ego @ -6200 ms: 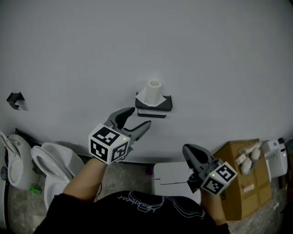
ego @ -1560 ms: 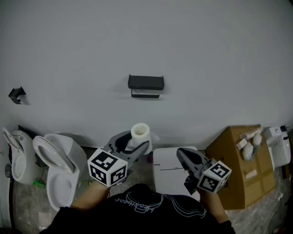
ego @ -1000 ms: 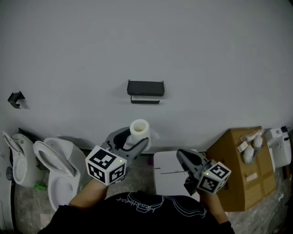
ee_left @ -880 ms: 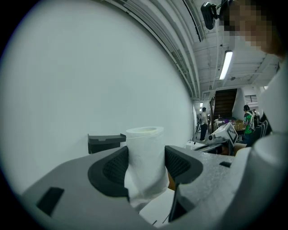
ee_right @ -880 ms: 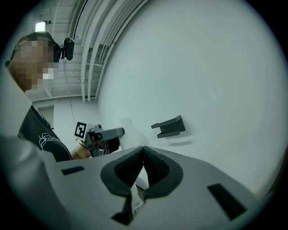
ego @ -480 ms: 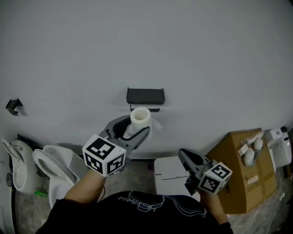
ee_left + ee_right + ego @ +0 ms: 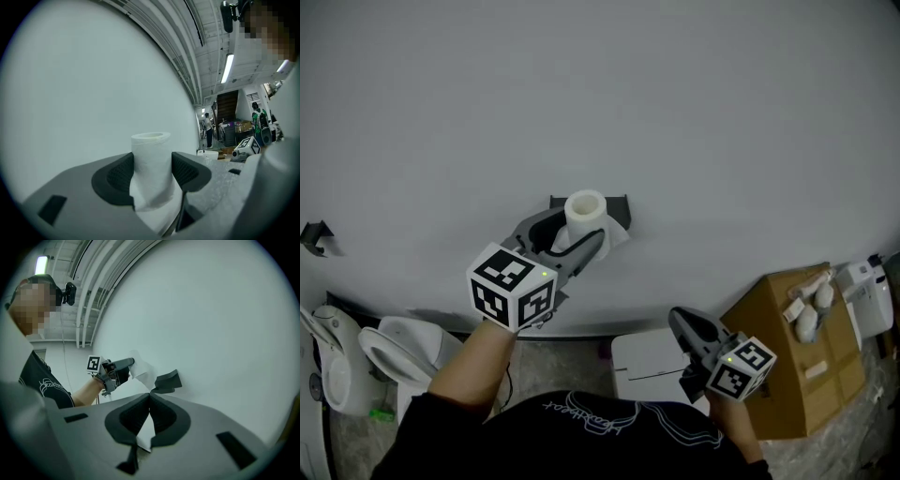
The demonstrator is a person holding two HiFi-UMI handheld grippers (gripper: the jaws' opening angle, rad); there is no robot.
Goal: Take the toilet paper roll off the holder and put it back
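Note:
A white toilet paper roll point(image 7: 585, 214) stands upright between the jaws of my left gripper point(image 7: 578, 231), which is shut on it. The left gripper view shows the roll point(image 7: 151, 164) pinched between both dark pads, a loose sheet hanging below. The roll is raised against the wall, right in front of the black holder point(image 7: 619, 203), which it partly hides. In the right gripper view the holder point(image 7: 168, 380) sits just right of the roll point(image 7: 140, 370). My right gripper point(image 7: 687, 325) hangs low at the right, shut and holding nothing, its pads meeting point(image 7: 150, 397).
A white toilet point(image 7: 389, 342) stands at the lower left, with a small black hook point(image 7: 313, 235) on the wall above it. A white bin point(image 7: 642, 361) sits below the holder. A cardboard box point(image 7: 787, 337) and a white device point(image 7: 862, 291) are at the right.
My left gripper has carried the roll up from near the floor to the holder on the wall. The right gripper has stayed low and shut.

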